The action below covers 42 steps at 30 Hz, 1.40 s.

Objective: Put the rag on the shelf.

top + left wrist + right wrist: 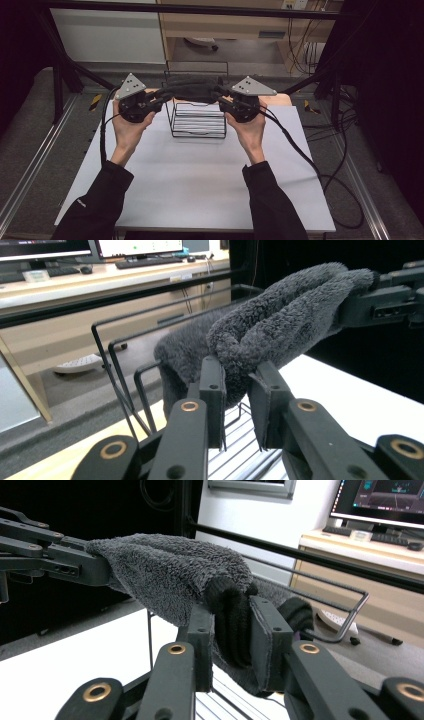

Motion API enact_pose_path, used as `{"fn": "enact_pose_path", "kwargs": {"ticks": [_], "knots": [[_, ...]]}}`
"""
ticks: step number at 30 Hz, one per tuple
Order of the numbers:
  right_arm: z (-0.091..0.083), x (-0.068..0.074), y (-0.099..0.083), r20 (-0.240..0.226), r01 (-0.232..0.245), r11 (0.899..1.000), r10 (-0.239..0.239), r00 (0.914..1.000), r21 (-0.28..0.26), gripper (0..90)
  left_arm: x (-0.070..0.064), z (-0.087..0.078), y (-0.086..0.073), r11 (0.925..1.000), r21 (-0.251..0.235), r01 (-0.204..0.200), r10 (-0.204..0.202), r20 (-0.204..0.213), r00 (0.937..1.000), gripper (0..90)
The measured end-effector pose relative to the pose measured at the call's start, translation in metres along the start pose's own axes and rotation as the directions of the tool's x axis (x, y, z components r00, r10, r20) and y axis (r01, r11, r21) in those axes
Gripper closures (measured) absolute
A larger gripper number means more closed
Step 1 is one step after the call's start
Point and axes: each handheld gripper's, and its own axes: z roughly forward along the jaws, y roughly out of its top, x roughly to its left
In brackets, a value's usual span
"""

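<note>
Dark grey fluffy towel (pixel 192 88): held stretched above black wire rack (pixel 197 120) on white bench (pixel 200 175), each end clenched by left hand-held gripper (pixel 236 390) and right hand-held gripper (pixel 232 630). To be lowered level, evenly, centred over rack bars.

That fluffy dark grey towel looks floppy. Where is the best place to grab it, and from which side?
By its two ends, one from each side. The fluffy dark grey towel is soft and sags, so the left tongs pinch its bunched left end and the right tongs its right end, both shut on it. Stretched between them, it hangs in a band above the black wire rack.
</note>
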Motion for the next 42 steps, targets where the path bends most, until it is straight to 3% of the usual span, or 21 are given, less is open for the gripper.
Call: {"fn": "enact_pose_path", "kwargs": {"ticks": [12,20,32,39,42], "knots": [[-0.011,0.008,-0.003,0.007,0.009,0.999,-0.009,0.9999,0.053,61.5,-0.001,0.0,-0.013,0.998,0.064,-0.002,0.002,-0.002,1.0,73.3],[-0.013,0.006,-0.02,-0.007,-0.046,0.994,0.047,0.9989,0.097,59.6,-0.002,0.006,-0.025,0.9939,0.111,-0.005,0.005,-0.004,1.0,70.6],[0.007,-0.008,-0.058,0.012,-0.104,0.979,0.104,0.9945,0.177,53.9,0.003,0.028,-0.047,0.9796,0.199,0.028,-0.024,-0.023,0.9995,65.6],[0.004,-0.014,-0.073,0.02,-0.125,0.974,0.123,0.9922,0.191,41.2,0.005,0.028,-0.059,0.9698,0.239,0.05,-0.044,-0.028,0.9986,54.9],[-0.002,-0.014,-0.073,0.011,-0.131,0.972,0.131,0.9913,0.193,32.5,0.006,0.026,-0.062,0.9622,0.267,0.054,-0.049,-0.026,0.9985,49.7]]}}
